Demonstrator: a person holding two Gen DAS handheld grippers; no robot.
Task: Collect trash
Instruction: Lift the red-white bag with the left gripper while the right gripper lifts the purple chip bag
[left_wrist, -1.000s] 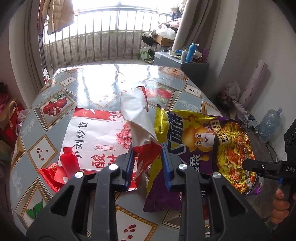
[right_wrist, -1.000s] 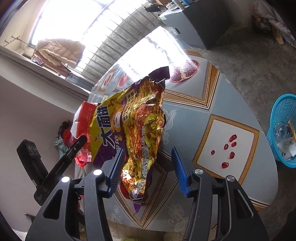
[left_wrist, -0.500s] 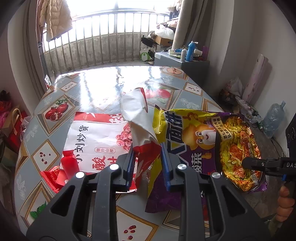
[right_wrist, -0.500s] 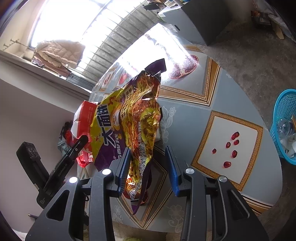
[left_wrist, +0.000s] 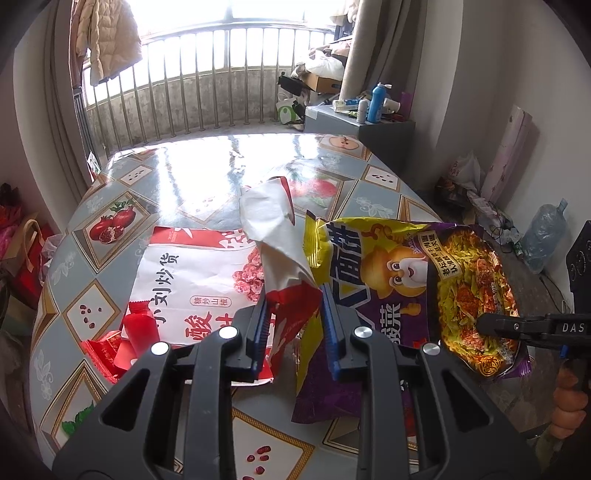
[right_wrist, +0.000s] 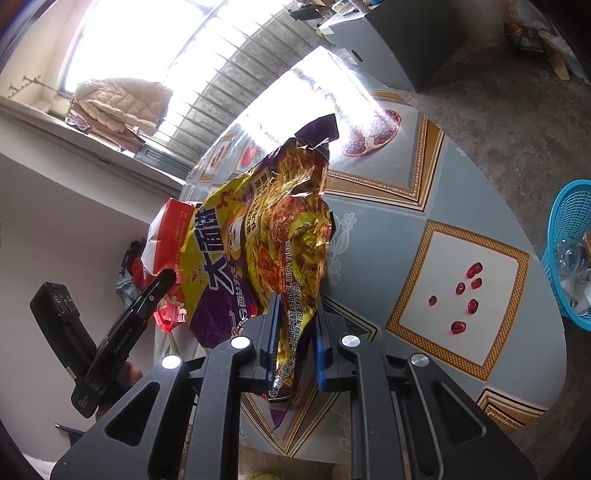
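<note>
My left gripper (left_wrist: 291, 317) is shut on a crumpled red and white wrapper (left_wrist: 273, 229) that stands up from the table. My right gripper (right_wrist: 295, 332) has its jaws closing on the near edge of a yellow and purple snack bag (right_wrist: 258, 236), and the pads press the foil. That bag (left_wrist: 406, 273) lies to the right in the left wrist view, where a finger of the right gripper (left_wrist: 495, 325) rests on its far end. A large white and red bag (left_wrist: 192, 280) lies flat on the table, with small red wrappers (left_wrist: 136, 328) at its near left corner.
The round table (left_wrist: 166, 177) has a patterned, glossy top. A blue basket (right_wrist: 572, 251) holding trash stands on the floor at the right. A grey cabinet (left_wrist: 369, 129) with bottles stands behind the table, and a water jug (left_wrist: 543, 236) sits on the floor.
The right gripper's jaws have come together from wide apart onto the snack bag's edge, and the bag has crumpled and risen a little. The left gripper keeps its hold, unmoved.
</note>
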